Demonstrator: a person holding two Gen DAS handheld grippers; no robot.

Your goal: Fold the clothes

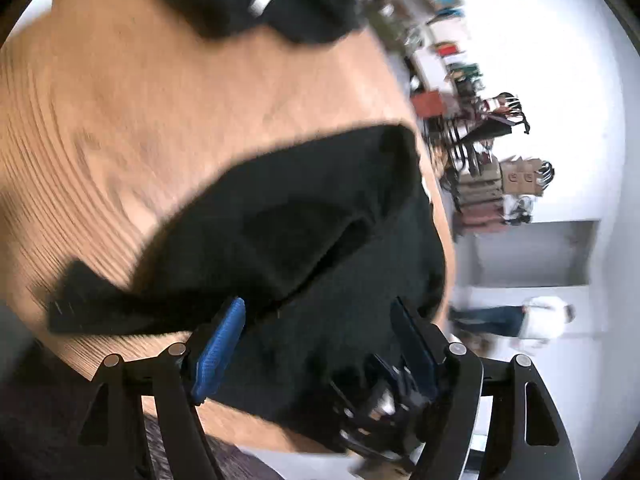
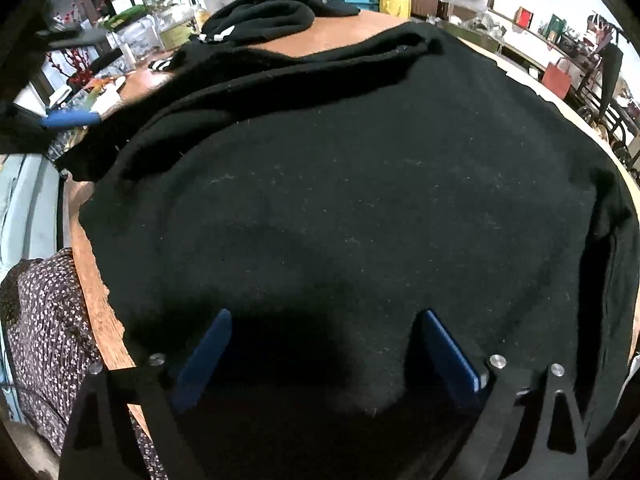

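Right wrist view: right gripper (image 2: 324,344) spread wide, blue fingers (image 2: 208,354) hovering low over a black sweater (image 2: 360,184) lying flat on the wooden table (image 2: 98,300), nothing pinched. Floral fabric (image 2: 44,320) just off the near left edge. Farther back, another black garment (image 2: 260,16) bunched near the table's far side. Over on the left wrist view, pretty blurry: left gripper (image 1: 316,320) also spread, dark cloth (image 1: 312,220) between and under its fingers, not clamped.
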